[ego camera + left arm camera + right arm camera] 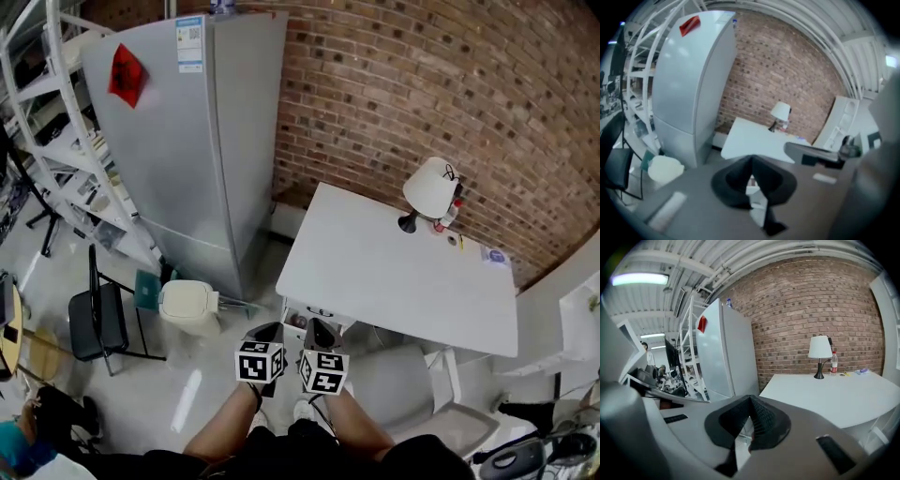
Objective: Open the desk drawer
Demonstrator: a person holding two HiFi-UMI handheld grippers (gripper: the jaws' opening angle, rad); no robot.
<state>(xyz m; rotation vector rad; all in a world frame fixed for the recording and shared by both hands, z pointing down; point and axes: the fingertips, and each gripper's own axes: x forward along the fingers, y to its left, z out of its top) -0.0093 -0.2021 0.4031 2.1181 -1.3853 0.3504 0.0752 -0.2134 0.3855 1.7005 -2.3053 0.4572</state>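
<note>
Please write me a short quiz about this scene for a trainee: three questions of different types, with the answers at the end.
1. True or false: the left tongs are gripping the desk drawer.
2. What stands on the far corner of the desk? A) a lamp B) a kettle C) a monitor
3. Fill the gap: the red sticker is on the grey ____.

Key
1. False: the left tongs and the right tongs are both shut on nothing and do not touch the desk.
2. A
3. refrigerator
</note>
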